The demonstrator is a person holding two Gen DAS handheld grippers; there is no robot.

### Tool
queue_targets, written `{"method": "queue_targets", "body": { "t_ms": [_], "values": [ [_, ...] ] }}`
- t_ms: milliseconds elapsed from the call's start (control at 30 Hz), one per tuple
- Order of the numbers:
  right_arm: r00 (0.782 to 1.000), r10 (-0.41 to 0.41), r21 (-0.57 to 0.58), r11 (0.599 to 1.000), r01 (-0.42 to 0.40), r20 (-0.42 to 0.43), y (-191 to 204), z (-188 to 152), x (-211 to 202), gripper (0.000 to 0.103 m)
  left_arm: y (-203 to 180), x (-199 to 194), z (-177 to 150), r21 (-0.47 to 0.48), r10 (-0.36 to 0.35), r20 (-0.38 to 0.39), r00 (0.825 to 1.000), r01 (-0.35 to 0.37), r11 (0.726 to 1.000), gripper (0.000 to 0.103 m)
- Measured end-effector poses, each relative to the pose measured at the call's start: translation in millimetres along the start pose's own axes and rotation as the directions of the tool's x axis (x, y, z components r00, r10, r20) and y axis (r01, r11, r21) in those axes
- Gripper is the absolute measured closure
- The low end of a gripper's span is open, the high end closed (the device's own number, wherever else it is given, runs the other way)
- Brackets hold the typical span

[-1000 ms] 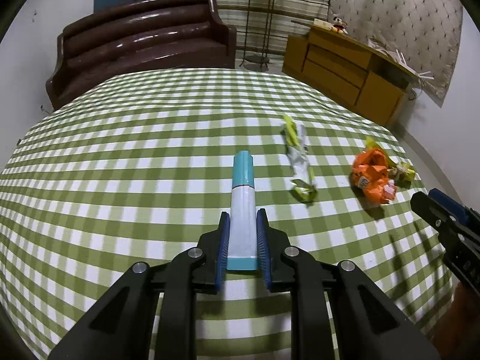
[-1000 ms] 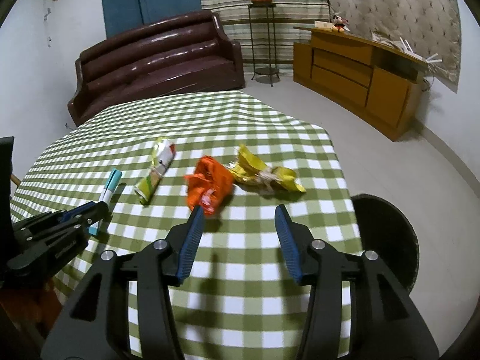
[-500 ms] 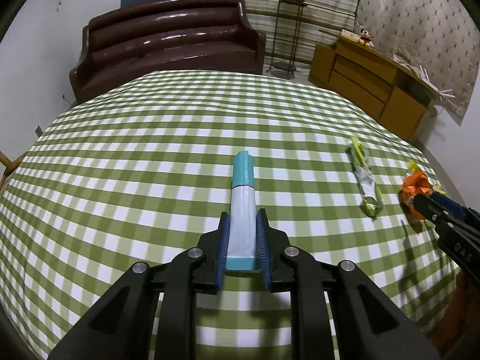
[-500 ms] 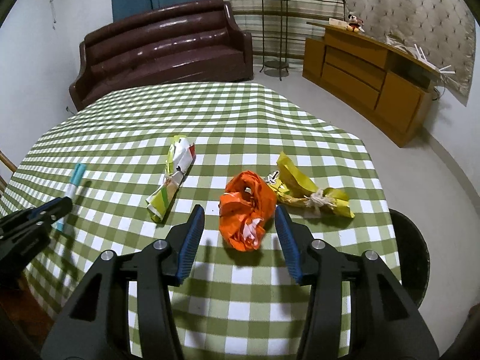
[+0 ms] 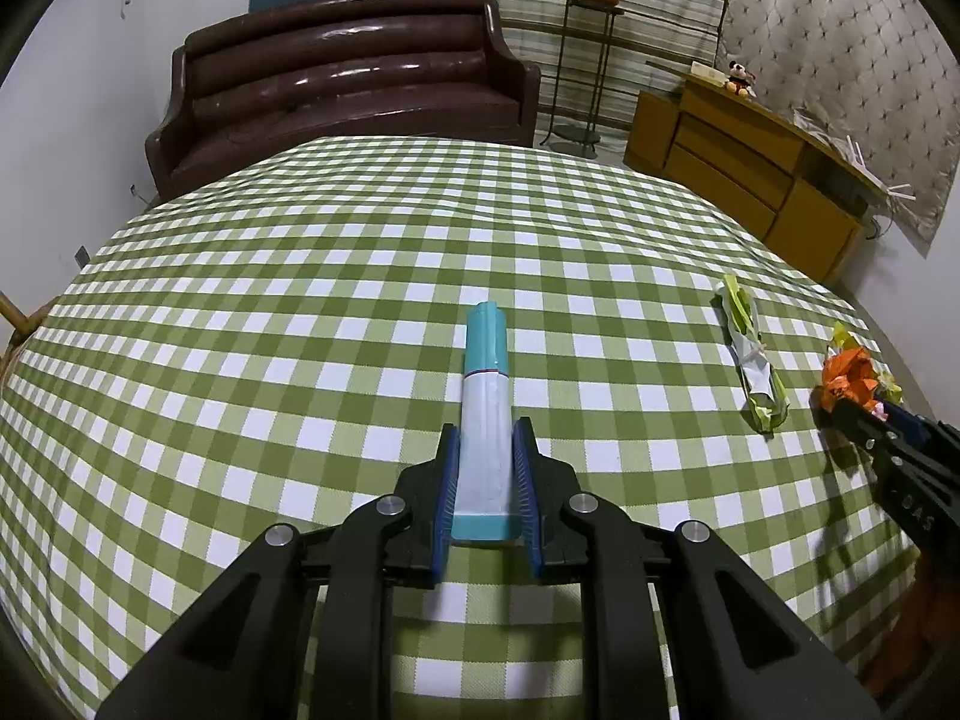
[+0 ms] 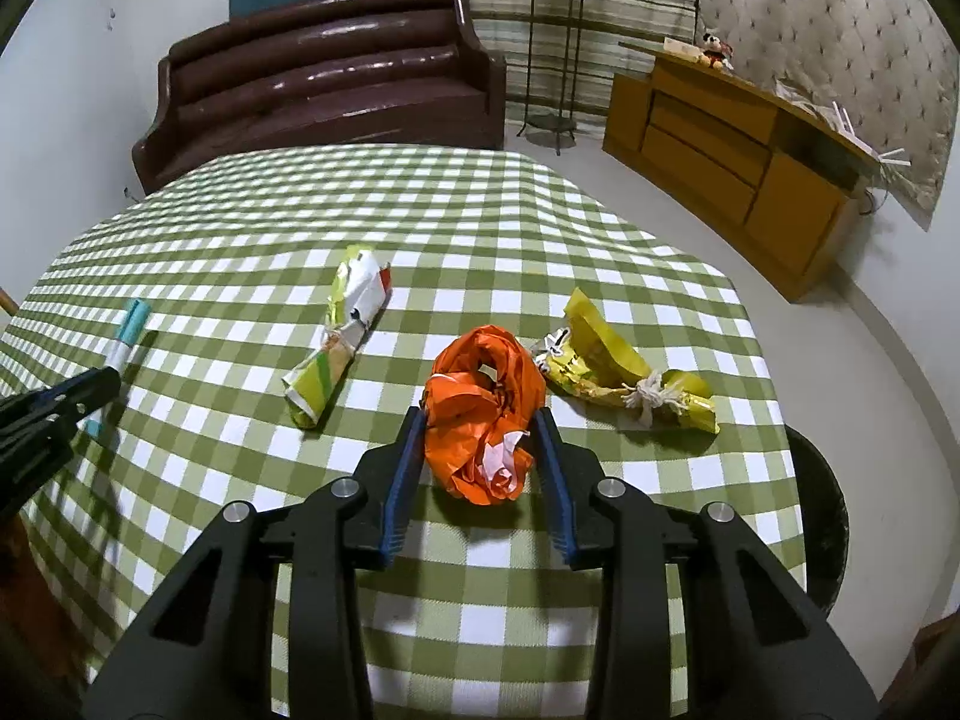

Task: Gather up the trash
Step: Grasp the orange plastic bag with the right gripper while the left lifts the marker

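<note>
My left gripper (image 5: 485, 474) is shut on a white marker with a teal cap (image 5: 485, 420), held just above the green checked tablecloth (image 5: 300, 330); the marker also shows in the right wrist view (image 6: 123, 348). My right gripper (image 6: 480, 426) is open, its jaws standing either side of a crumpled orange wrapper (image 6: 483, 414) that lies on the cloth. A green and white rolled wrapper (image 6: 342, 336) lies to its left and a yellow tied wrapper (image 6: 624, 372) to its right. The left wrist view shows the green wrapper (image 5: 753, 360) and the orange wrapper (image 5: 852, 378).
A dark round bin (image 6: 822, 516) stands on the floor past the table's right edge. A brown sofa (image 6: 324, 96) stands behind the table, a wooden sideboard (image 6: 738, 168) at the right wall, and a plant stand (image 6: 555, 60) between them.
My right gripper has moved forward and down until the orange wrapper sits between its open jaws. My left gripper has kept hold of the marker and shifted left, away from the wrappers.
</note>
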State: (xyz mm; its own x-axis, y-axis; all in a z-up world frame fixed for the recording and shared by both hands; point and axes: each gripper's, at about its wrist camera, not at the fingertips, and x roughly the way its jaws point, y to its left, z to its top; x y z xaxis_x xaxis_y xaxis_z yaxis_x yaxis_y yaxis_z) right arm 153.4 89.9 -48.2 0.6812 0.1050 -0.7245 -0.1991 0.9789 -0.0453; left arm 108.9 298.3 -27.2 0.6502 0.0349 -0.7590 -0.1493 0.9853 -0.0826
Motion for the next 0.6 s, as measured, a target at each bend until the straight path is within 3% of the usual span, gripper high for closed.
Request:
{"method": "queue_targets", "body": {
  "t_ms": [600],
  "values": [
    [1.0,0.006,0.02,1.0,-0.007,0.029,-9,-19,-32,0.068,-20,-17,-13,0.027,-0.017,0.02,1.0,0.016,1.0,0.084]
  ]
}}
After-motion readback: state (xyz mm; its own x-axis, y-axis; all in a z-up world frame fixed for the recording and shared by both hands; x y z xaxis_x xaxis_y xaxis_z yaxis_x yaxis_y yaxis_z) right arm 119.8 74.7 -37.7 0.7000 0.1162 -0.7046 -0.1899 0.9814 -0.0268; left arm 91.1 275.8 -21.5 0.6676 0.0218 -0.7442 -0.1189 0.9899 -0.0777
